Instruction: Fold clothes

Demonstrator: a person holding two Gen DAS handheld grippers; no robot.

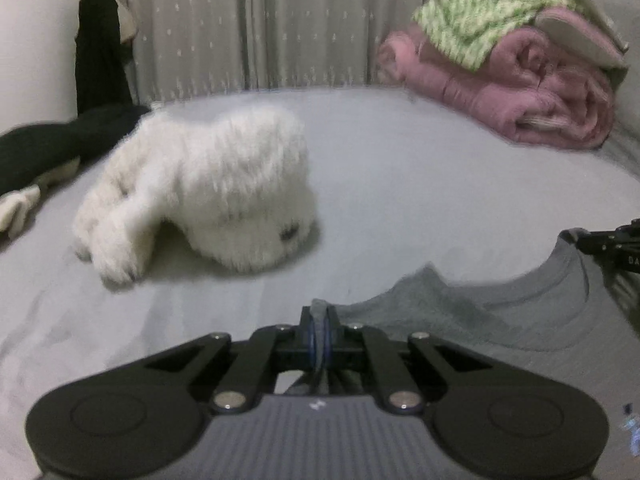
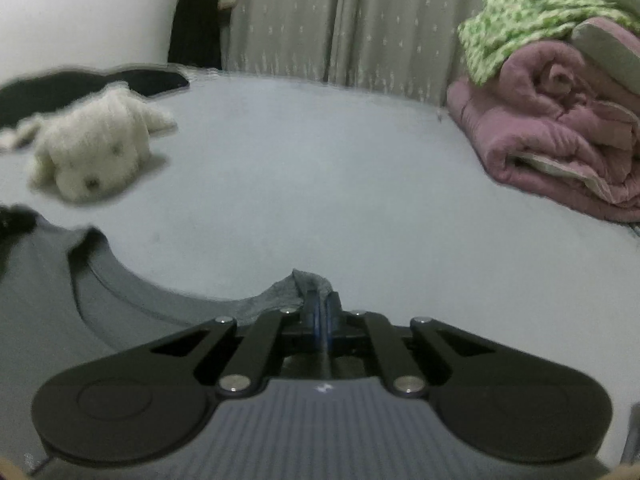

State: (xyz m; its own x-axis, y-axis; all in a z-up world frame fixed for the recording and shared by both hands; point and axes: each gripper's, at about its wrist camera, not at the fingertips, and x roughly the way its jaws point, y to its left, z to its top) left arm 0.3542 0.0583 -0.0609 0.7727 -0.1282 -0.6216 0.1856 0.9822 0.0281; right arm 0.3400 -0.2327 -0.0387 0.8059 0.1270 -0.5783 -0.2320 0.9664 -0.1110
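Left gripper (image 1: 320, 314) clamped tight on a fold of the grey T-shirt (image 1: 500, 320), a small tuft of grey cloth poking up between the blue-edged pads. Pinched near the shoulder, left of the curved neckline (collar band plainly visible in the left wrist view). Right gripper (image 2: 320, 300) likewise clenched on the grey T-shirt (image 2: 60, 280), a crumpled peak of fabric standing just above its fingertips, at the other side of the same neck opening. Seen too at the far right edge of the left wrist view as a dark shape at the shirt's edge.

Shirt lying flat on the pale grey bed (image 1: 400, 180), spread low in both views, neckline toward the far side of the bed. No gap visible between either pair of pads beyond the thickness of cloth.

Beyond the shirt, on the bed's left part, a white plush dog (image 1: 208, 188) lying on its belly, well apart from the garment. Further left, a dark garment (image 1: 48, 144) draped along the bed's edge. At the far right, a rolled pink quilt (image 1: 520, 92) with a green-and-white blanket (image 1: 480, 12) heaped on top. Behind everything, a grey patterned curtain (image 1: 260, 24). Both views somewhat blurred.
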